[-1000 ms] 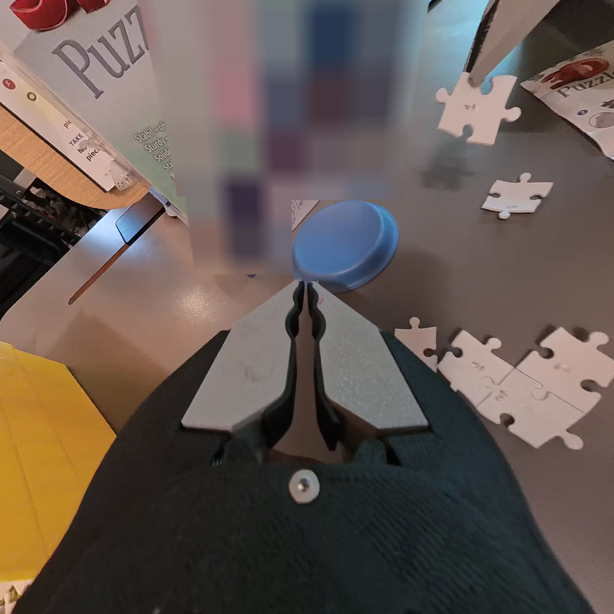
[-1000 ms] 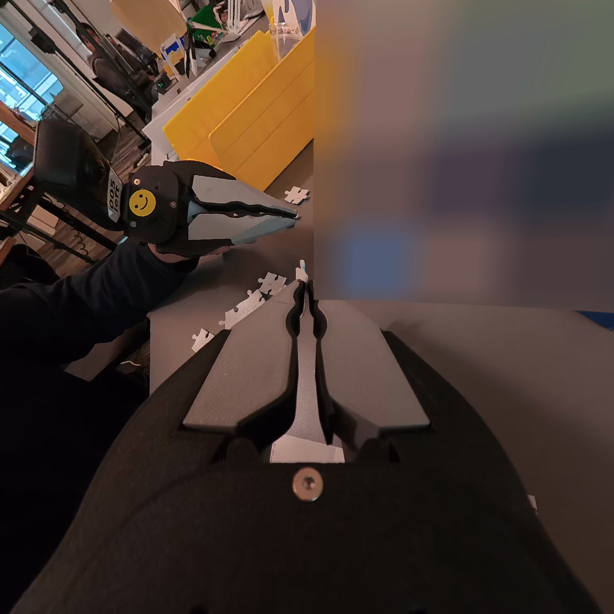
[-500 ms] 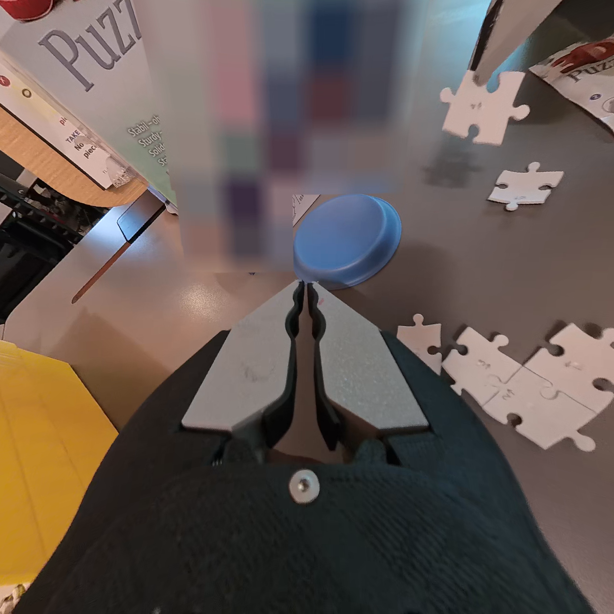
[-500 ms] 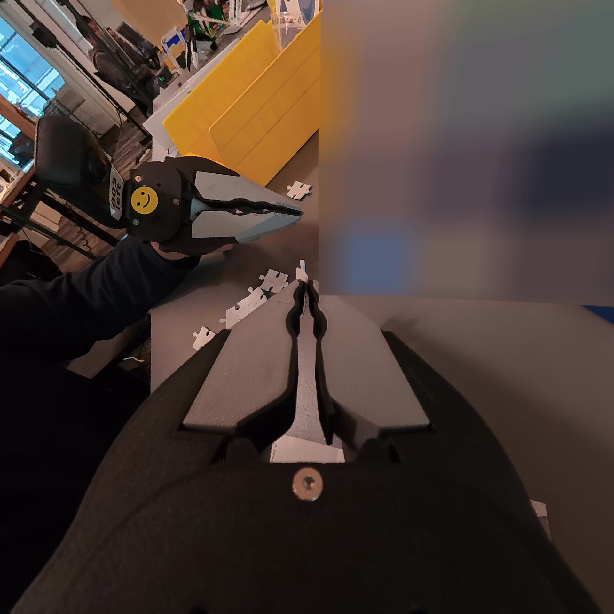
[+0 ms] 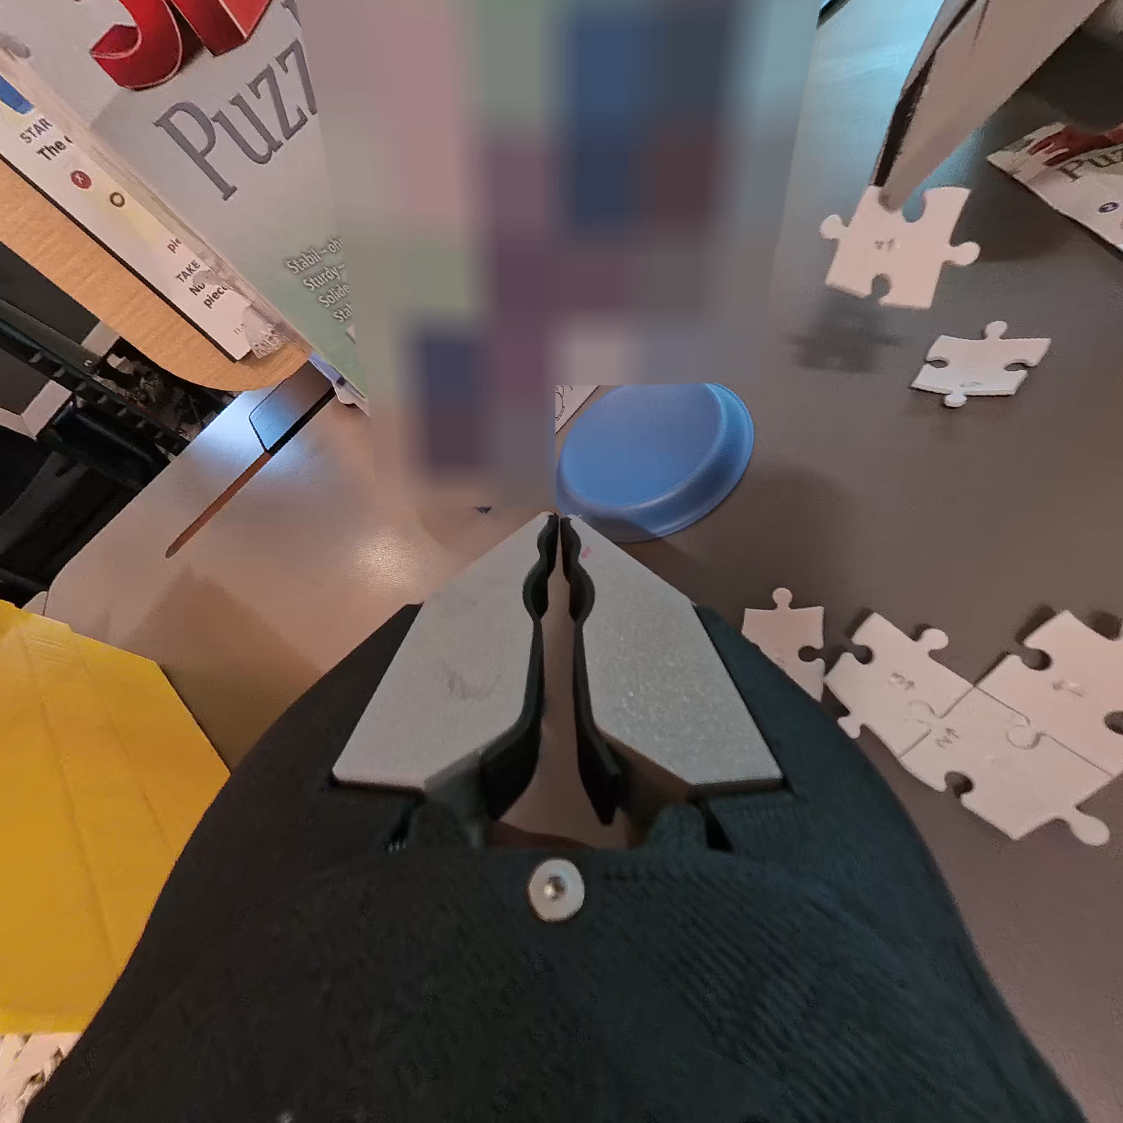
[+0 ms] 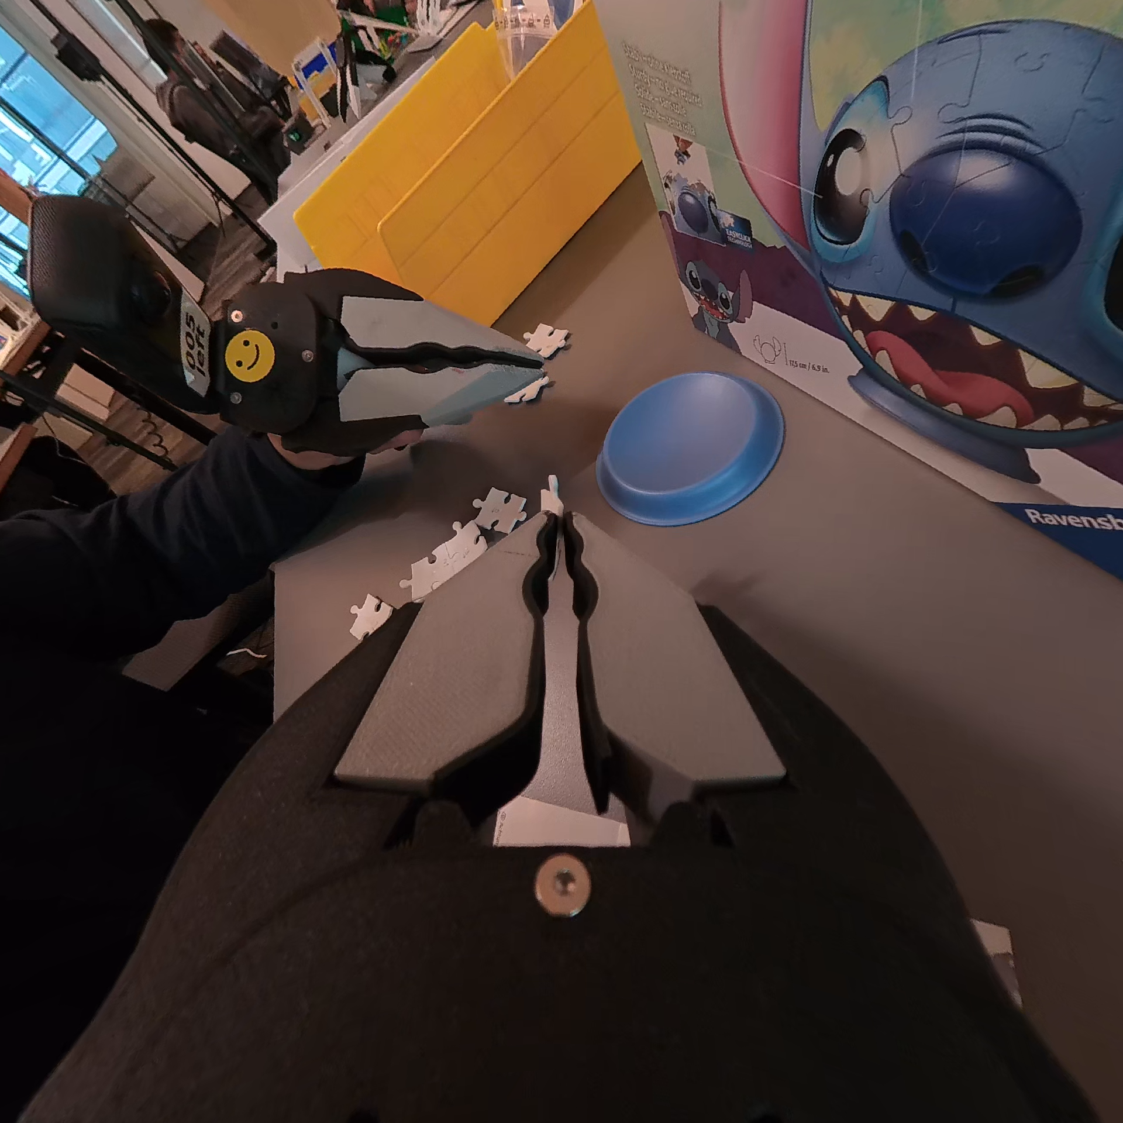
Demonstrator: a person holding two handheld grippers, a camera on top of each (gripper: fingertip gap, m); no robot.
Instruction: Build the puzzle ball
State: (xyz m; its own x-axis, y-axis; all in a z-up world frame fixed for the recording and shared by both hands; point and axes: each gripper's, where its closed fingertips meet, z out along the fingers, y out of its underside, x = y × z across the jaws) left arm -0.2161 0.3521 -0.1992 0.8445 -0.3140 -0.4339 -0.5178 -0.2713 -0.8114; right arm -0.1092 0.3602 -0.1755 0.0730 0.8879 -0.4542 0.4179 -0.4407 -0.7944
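Note:
My right gripper (image 6: 559,516) is shut on a white puzzle piece (image 6: 552,497), seen edge-on at its tips. In the left wrist view the right gripper (image 5: 888,191) holds this piece (image 5: 893,255) in the air above the grey table (image 5: 911,516). My left gripper (image 5: 559,519) is shut, with nothing visible between its fingers. It hovers just short of the blue round stand (image 5: 650,462). It also shows in the right wrist view (image 6: 538,366), left of the stand (image 6: 690,449). A joined group of white pieces (image 5: 1002,717) lies to its right.
The puzzle box (image 6: 911,243) stands upright behind the stand. Loose white pieces lie on the table (image 5: 978,364) (image 5: 784,638) (image 6: 547,340). A yellow bin (image 5: 73,759) is at the left, a printed leaflet (image 5: 1081,176) at the far right. The table edge (image 6: 279,607) is near the person's sleeve (image 6: 152,547). The grippers' ends are close to 12 cm from one another.
Both grippers stay shut. The right gripper still holds the piece in the air at about the same spot. The left gripper has shifted only slightly.

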